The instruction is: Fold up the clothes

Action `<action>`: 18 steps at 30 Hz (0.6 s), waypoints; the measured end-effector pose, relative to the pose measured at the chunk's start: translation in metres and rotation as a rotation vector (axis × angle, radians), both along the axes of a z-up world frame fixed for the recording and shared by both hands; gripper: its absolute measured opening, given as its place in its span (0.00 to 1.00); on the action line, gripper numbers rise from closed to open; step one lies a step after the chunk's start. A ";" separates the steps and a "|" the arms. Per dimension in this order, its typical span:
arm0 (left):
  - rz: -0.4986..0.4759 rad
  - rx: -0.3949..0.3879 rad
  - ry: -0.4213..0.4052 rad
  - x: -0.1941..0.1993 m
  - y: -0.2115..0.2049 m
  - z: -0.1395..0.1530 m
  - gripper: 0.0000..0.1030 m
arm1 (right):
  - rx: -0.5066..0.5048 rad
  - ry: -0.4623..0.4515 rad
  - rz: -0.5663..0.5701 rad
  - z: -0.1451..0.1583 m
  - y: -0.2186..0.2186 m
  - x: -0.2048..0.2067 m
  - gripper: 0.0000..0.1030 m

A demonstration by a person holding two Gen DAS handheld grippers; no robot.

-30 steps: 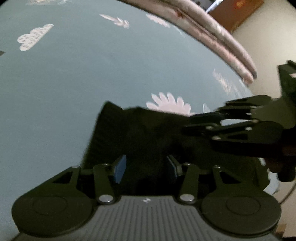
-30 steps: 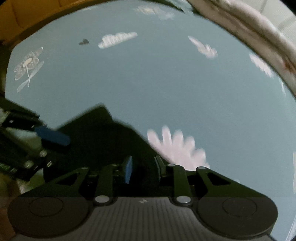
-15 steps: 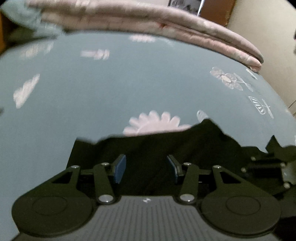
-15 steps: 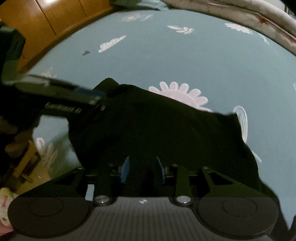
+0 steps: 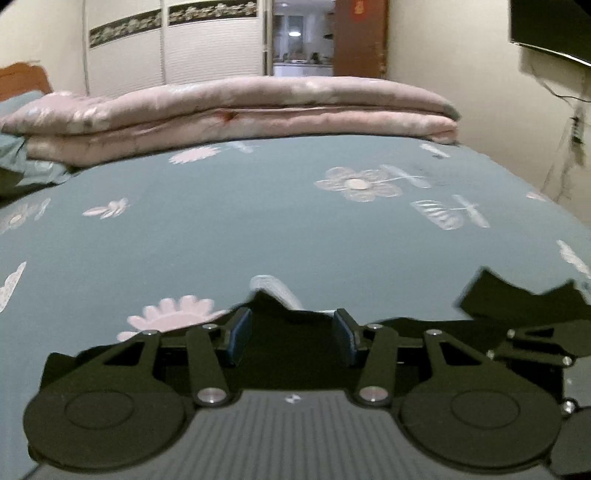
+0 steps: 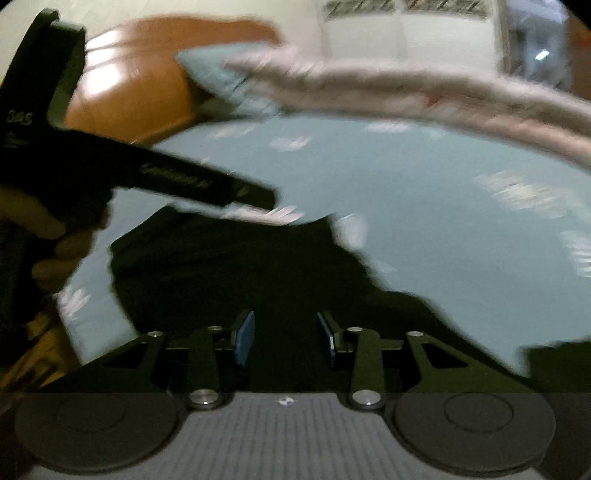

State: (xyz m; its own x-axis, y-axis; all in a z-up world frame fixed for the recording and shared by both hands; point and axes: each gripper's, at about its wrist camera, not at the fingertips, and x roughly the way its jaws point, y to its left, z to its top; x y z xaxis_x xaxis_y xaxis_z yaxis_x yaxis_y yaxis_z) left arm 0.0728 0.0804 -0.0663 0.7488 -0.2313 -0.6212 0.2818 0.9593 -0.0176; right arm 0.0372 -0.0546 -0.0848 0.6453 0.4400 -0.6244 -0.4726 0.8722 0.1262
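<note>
A black garment (image 5: 517,299) lies crumpled on the teal flowered bed sheet (image 5: 258,221). My left gripper (image 5: 291,334) hovers over its near edge, blue pads apart, dark cloth showing in the gap with nothing pressed. In the right wrist view the garment (image 6: 221,273) spreads wide under my right gripper (image 6: 286,336), whose jaws are opening and whose pads stand clear of the cloth. The left tool's body (image 6: 177,173), held by a hand (image 6: 48,236), reaches in from the left above the garment.
A folded pink quilt (image 5: 258,107) lies across the far side of the bed. A teal pillow (image 6: 221,77) and a wooden headboard (image 6: 147,92) are at the left. Wardrobe doors (image 5: 210,48), a doorway and a dark screen (image 5: 546,26) stand beyond.
Both grippers have drawn back from the garment and tipped up, so the quilt and room now show. The right jaws have widened. The garment sits lower in both views.
</note>
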 end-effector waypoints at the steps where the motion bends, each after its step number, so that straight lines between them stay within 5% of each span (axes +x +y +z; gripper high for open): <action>1: -0.005 -0.005 -0.003 -0.008 -0.010 0.007 0.49 | -0.019 -0.026 -0.031 0.005 -0.009 -0.010 0.49; 6: -0.138 -0.043 0.034 -0.016 -0.061 0.045 0.48 | -0.165 -0.136 -0.081 0.030 -0.020 -0.031 0.60; 10: -0.172 0.009 0.097 0.012 -0.108 0.052 0.48 | -0.301 -0.200 -0.126 0.015 -0.023 -0.034 0.61; 13: -0.197 -0.029 0.225 0.046 -0.136 0.033 0.48 | -0.443 -0.200 -0.185 0.000 -0.033 -0.023 0.61; 18: -0.161 -0.045 0.466 0.100 -0.176 -0.023 0.43 | -0.438 -0.145 -0.209 -0.011 -0.058 -0.017 0.61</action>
State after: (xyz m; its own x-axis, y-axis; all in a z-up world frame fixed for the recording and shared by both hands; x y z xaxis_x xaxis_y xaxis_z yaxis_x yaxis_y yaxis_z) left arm 0.1725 -0.0959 -0.0889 0.3465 -0.3555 -0.8681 0.3790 0.8996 -0.2171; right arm 0.0206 -0.1131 -0.0957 0.7854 0.0092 -0.6189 -0.2678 0.9065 -0.3263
